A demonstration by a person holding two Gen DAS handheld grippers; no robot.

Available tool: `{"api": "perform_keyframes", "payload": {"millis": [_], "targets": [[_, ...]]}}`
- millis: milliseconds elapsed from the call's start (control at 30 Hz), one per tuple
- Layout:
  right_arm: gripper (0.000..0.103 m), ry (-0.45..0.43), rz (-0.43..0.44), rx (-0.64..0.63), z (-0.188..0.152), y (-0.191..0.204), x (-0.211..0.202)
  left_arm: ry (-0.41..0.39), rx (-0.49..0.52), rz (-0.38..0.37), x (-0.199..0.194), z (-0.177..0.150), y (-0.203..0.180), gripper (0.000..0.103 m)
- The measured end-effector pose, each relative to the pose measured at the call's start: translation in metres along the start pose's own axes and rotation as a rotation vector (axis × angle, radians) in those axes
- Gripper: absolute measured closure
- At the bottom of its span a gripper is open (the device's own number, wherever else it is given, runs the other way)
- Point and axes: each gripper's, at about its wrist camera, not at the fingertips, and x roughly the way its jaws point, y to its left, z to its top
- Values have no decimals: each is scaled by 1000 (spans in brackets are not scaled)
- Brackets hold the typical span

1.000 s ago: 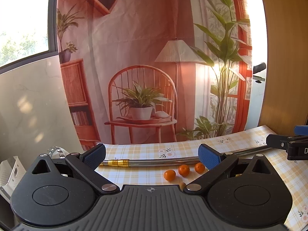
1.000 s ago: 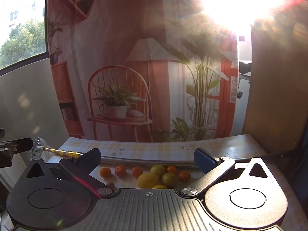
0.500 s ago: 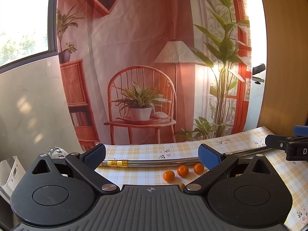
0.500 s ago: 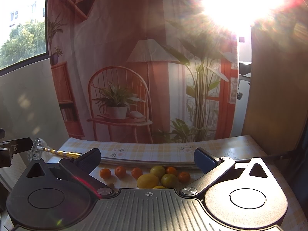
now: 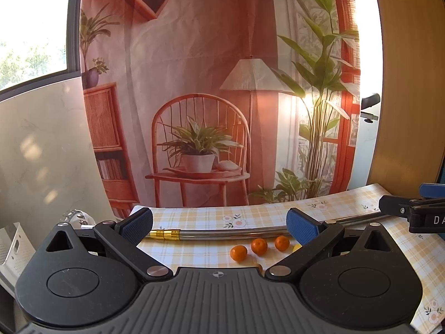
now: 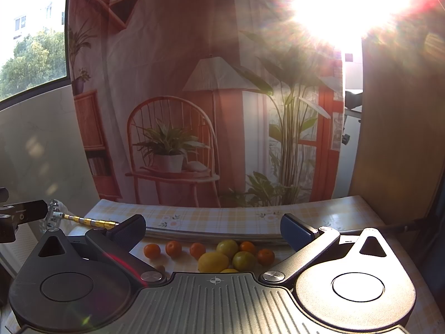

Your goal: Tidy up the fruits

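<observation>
Three small oranges (image 6: 173, 248) lie in a row on the yellow checked tablecloth (image 6: 222, 218). To their right sits a cluster with a yellow lemon (image 6: 213, 261), two green citrus fruits (image 6: 243, 260) and two more oranges (image 6: 266, 256). My right gripper (image 6: 212, 229) hovers open above and in front of them, holding nothing. In the left wrist view the orange row (image 5: 259, 246) lies between the fingers of my open, empty left gripper (image 5: 219, 224), with a sliver of lemon (image 5: 297, 247) at its right finger. The right gripper's side (image 5: 411, 213) shows at the right edge.
A metal rod with gold bands (image 5: 222, 233) and a crystal knob (image 6: 52, 214) lies across the table behind the fruits. A printed backdrop (image 5: 211, 97) hangs behind the table, a wooden panel (image 5: 411, 97) stands at right, and a white perforated object (image 5: 12, 243) sits at left.
The left wrist view has shifted slightly, so the oranges sit a little lower and farther left. The right view is nearly unchanged. Both grippers stay open.
</observation>
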Motion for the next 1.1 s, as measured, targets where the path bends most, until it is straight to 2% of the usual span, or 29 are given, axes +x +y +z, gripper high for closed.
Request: {"api": "perform_keyframes", "payload": {"millis": [367, 1100], "targets": [[0, 1, 0, 0, 0, 0, 0, 10, -50, -38, 2, 0, 6, 0], [0, 24, -5, 12, -7, -3, 6, 21, -7, -4, 11, -6, -1, 0]]}}
